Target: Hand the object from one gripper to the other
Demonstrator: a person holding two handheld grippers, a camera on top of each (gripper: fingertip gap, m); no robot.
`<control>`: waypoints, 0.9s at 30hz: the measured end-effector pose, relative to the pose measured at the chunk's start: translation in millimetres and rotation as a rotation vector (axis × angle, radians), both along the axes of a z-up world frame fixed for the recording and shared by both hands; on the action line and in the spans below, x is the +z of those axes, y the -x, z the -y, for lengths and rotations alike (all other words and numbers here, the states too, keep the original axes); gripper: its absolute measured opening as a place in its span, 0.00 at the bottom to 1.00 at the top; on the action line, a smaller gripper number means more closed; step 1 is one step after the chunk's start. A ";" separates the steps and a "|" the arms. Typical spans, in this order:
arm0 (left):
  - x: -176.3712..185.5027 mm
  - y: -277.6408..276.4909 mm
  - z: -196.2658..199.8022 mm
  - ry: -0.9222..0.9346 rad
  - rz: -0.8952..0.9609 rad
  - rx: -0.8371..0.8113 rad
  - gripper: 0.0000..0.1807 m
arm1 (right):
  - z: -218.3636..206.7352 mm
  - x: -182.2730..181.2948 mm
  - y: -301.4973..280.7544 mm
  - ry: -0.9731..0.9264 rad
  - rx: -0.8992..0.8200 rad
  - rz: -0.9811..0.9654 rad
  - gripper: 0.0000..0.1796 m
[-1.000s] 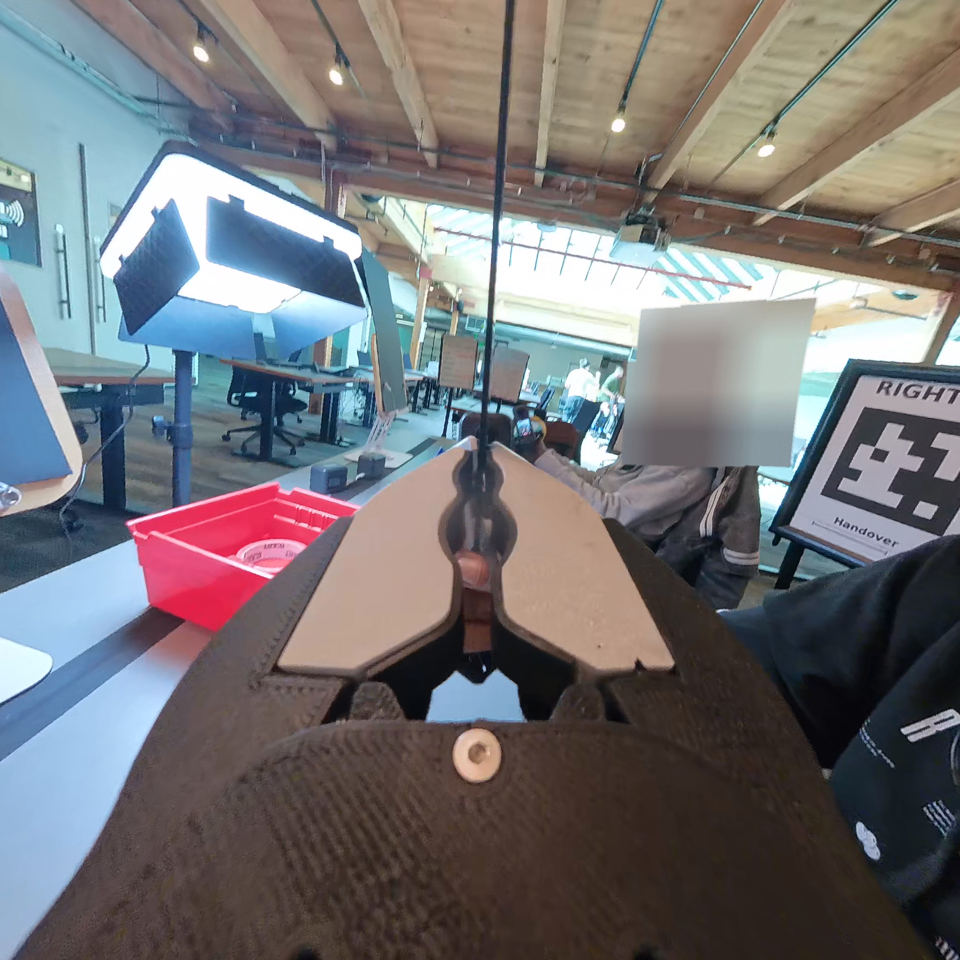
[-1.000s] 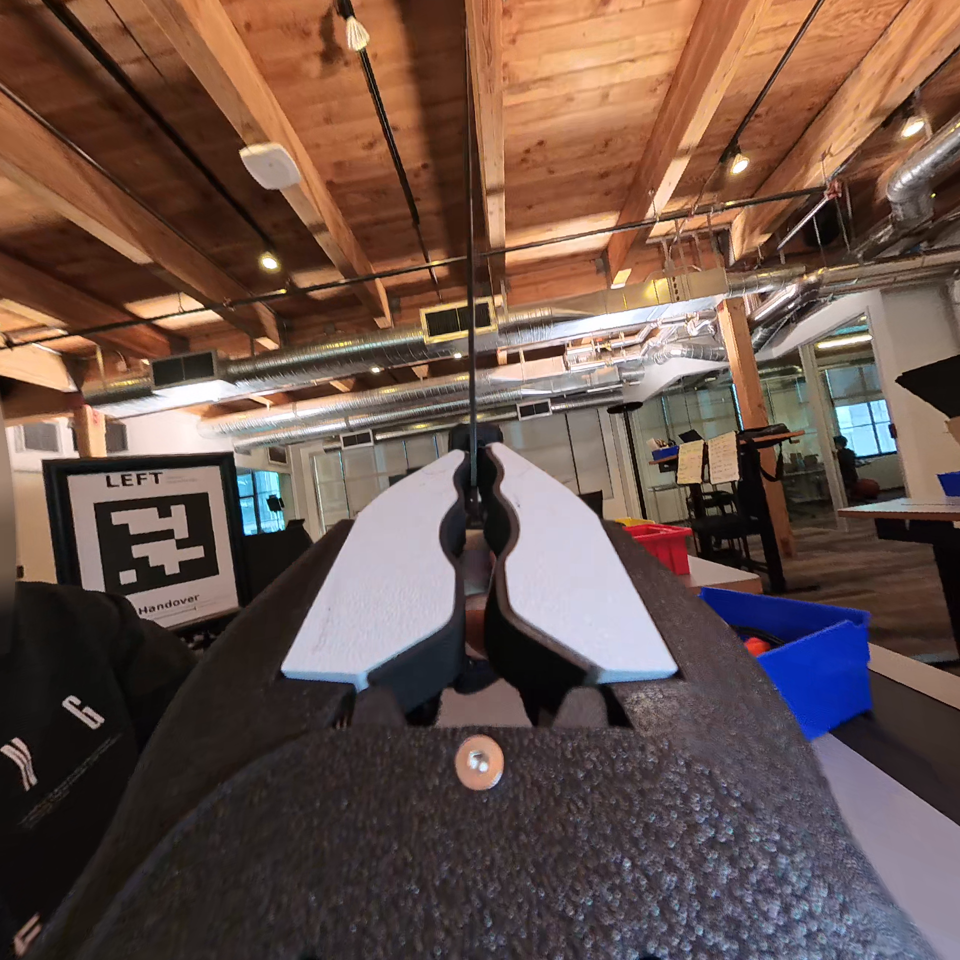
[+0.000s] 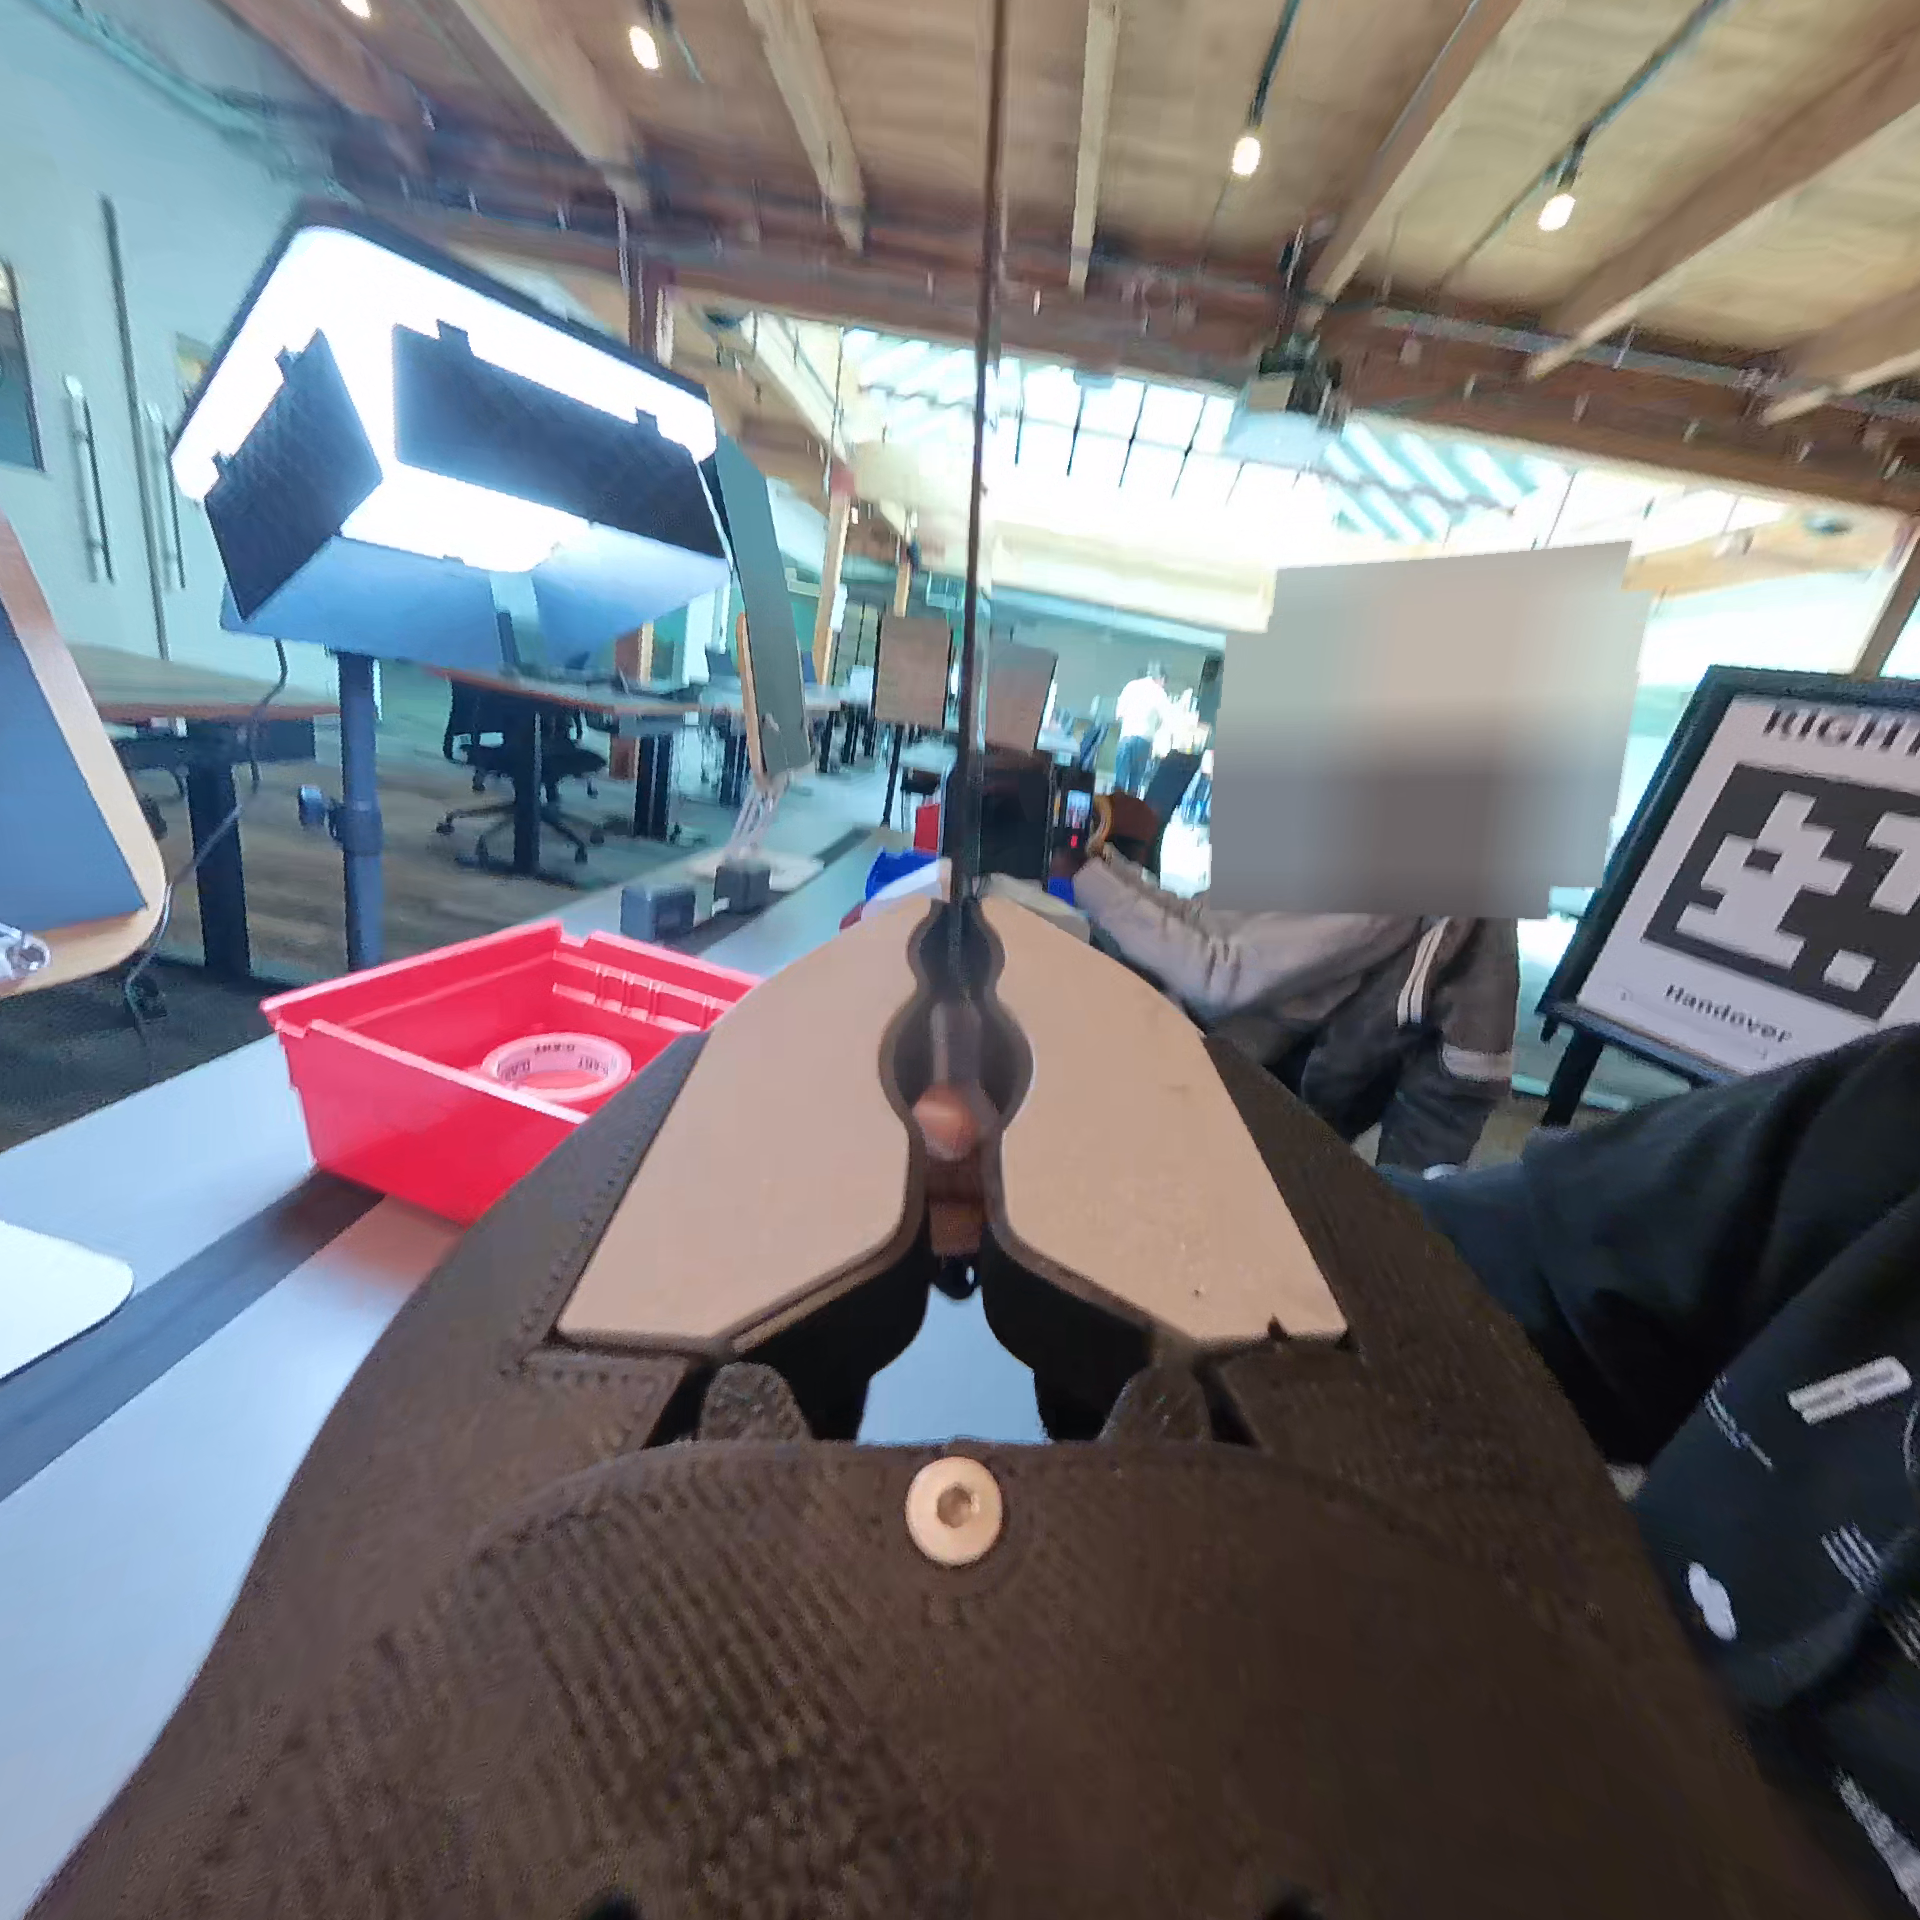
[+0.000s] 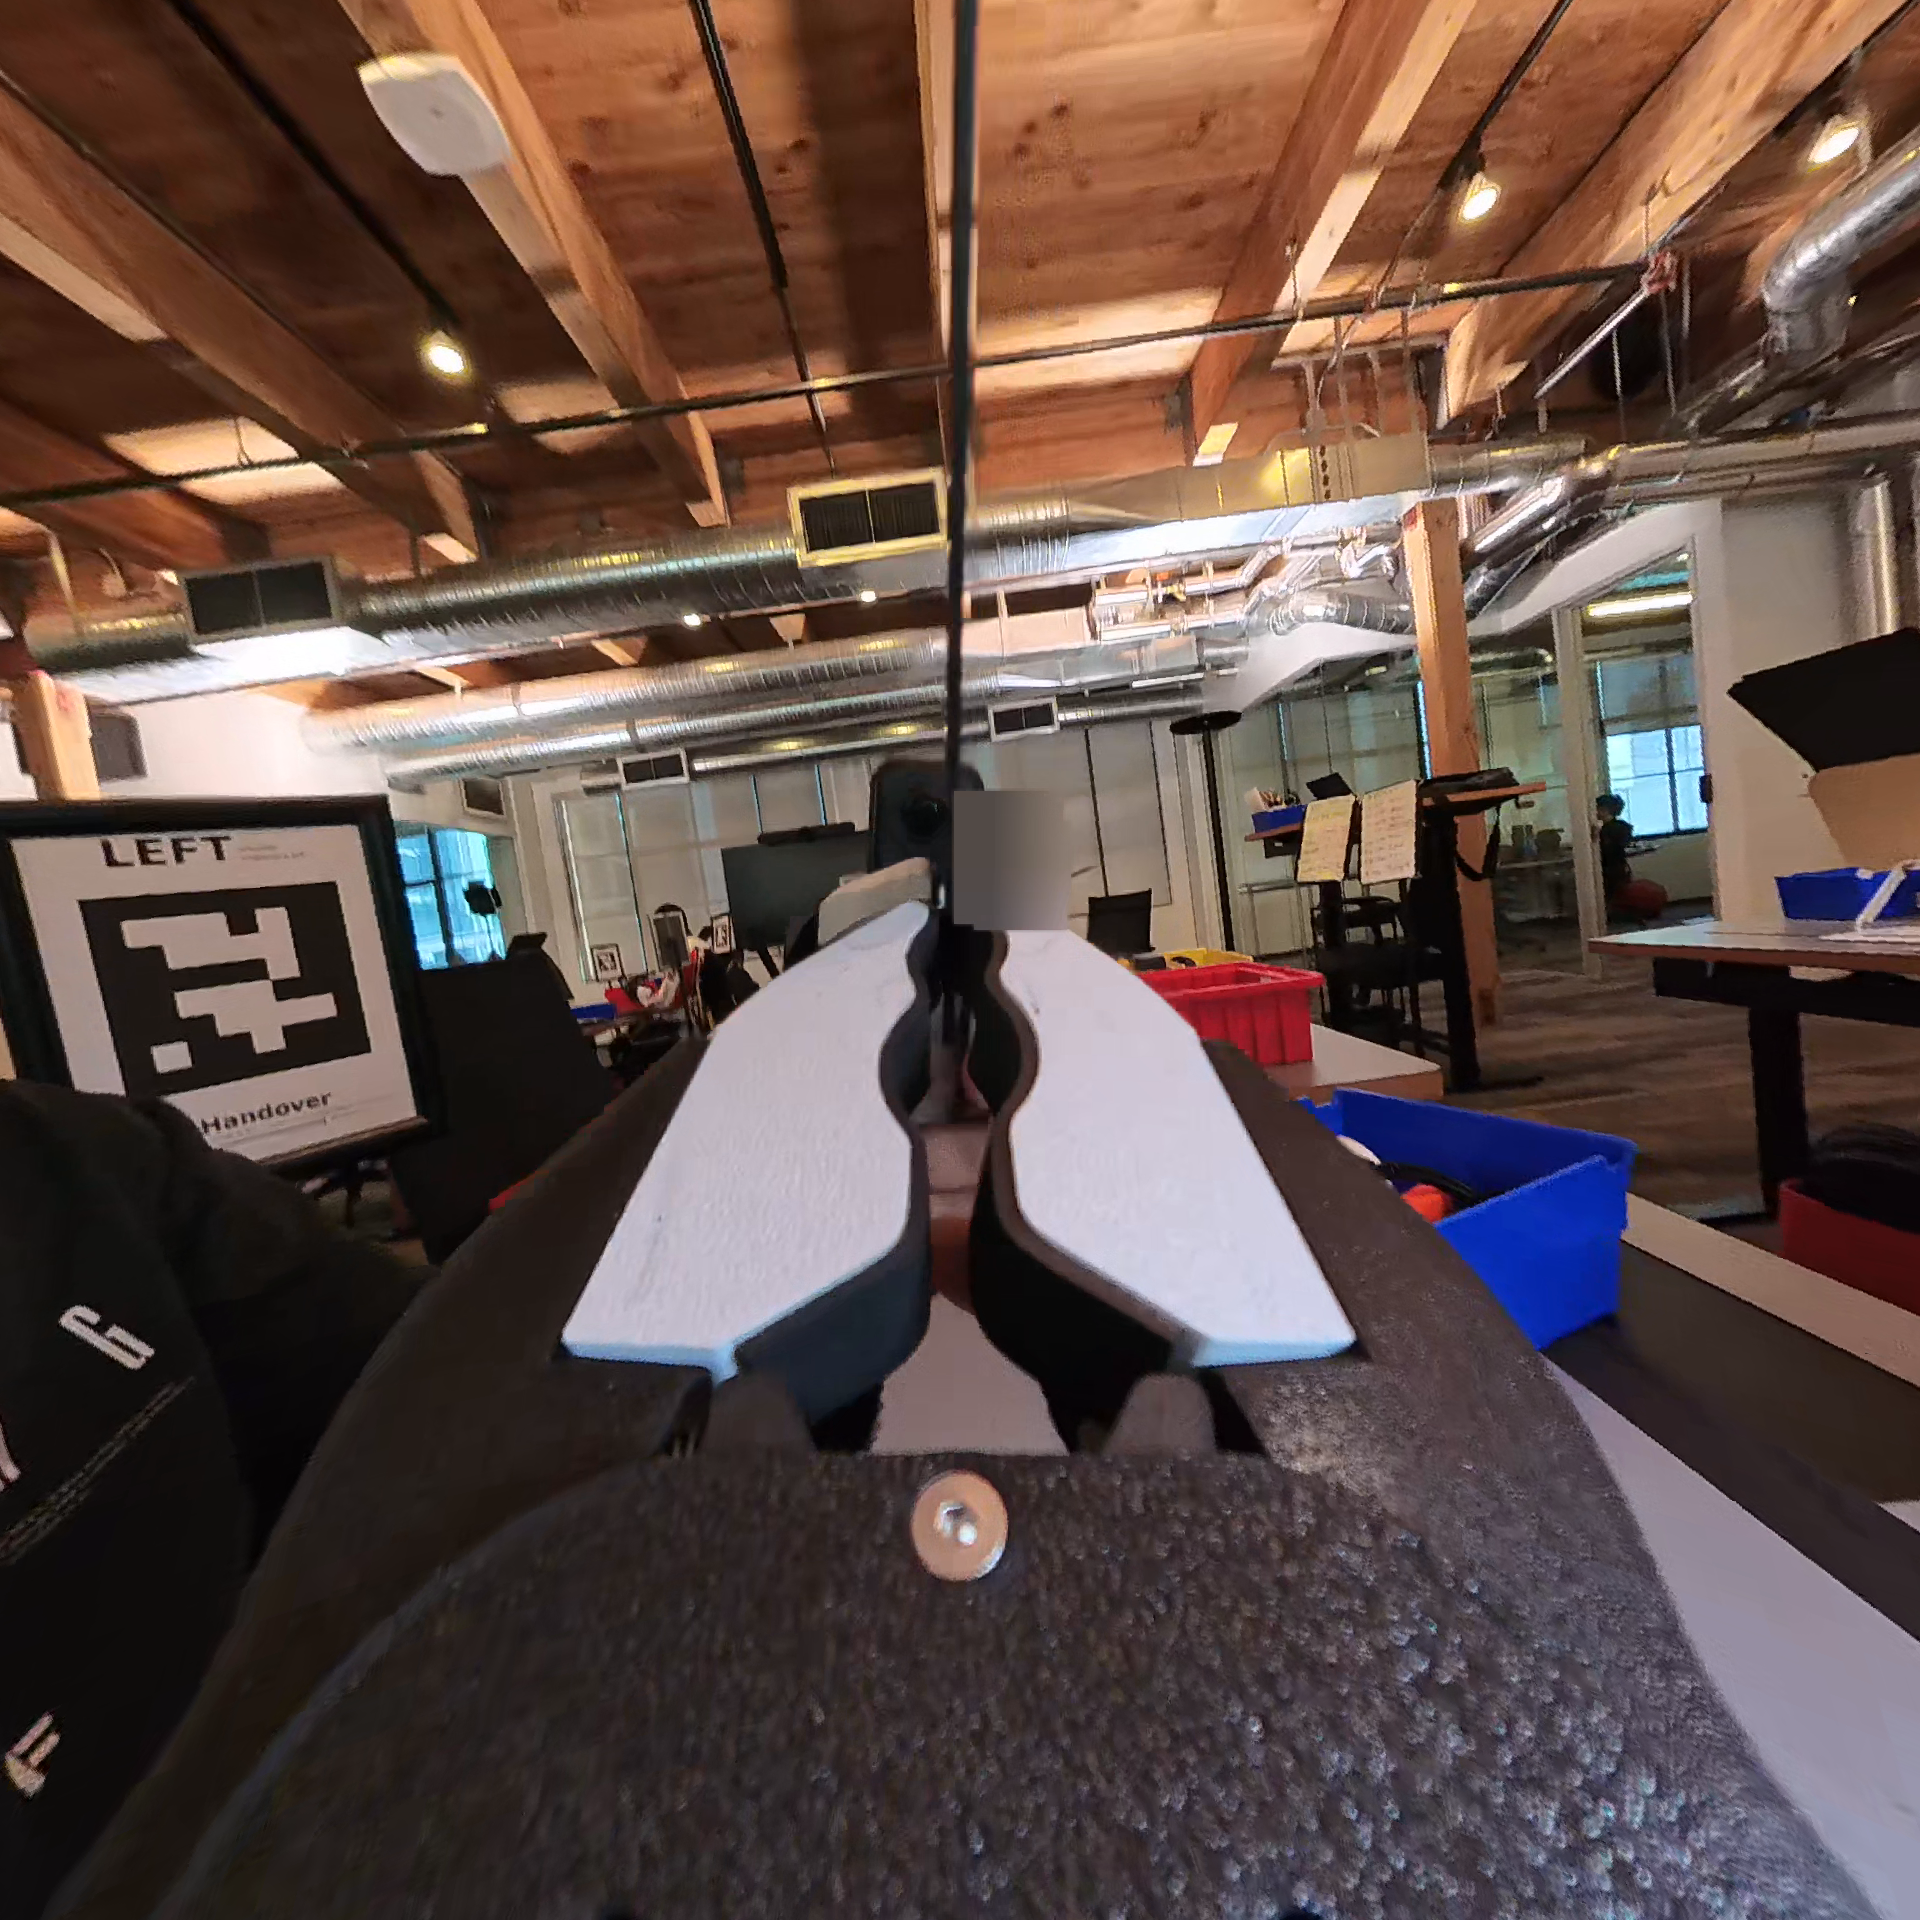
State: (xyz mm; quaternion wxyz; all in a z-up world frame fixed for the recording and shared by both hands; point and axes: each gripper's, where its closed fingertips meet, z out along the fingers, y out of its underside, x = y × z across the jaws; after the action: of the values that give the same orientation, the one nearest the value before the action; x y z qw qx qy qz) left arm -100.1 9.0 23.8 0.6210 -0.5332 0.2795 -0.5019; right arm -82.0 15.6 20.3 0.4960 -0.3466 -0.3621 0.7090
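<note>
We see two claws. The left claw (image 3: pixel 961 920) is pressed together on one thin black rod (image 3: pixel 982 468), which rises straight up past its tips. The right claw (image 4: pixel 961 930) is nearly closed around the same rod (image 4: pixel 961 416); we cannot tell if it grips. Farther along the desk (image 3: pixel 156 1475), one red bin (image 3: pixel 416 1081) with a tape roll (image 3: pixel 556 1065) sits at its left edge, one blue bin (image 4: pixel 1507 1216) at its right edge.

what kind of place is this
Probably an open-plan office or converted loft used as a lab: exposed wood beam ceiling, metal ducts, desks with office chairs, and a studio light panel.
</note>
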 end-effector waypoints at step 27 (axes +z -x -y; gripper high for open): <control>3.9 -4.8 2.4 0.004 0.087 -0.027 0.03 | -1.1 20.7 -16.3 0.035 -0.022 -0.120 0.01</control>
State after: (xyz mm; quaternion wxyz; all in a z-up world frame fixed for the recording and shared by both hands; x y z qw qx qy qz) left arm -95.3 6.6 27.8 0.6245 -0.5084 0.2585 -0.5336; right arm -65.7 16.7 41.0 0.5187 -0.3161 -0.3154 0.7291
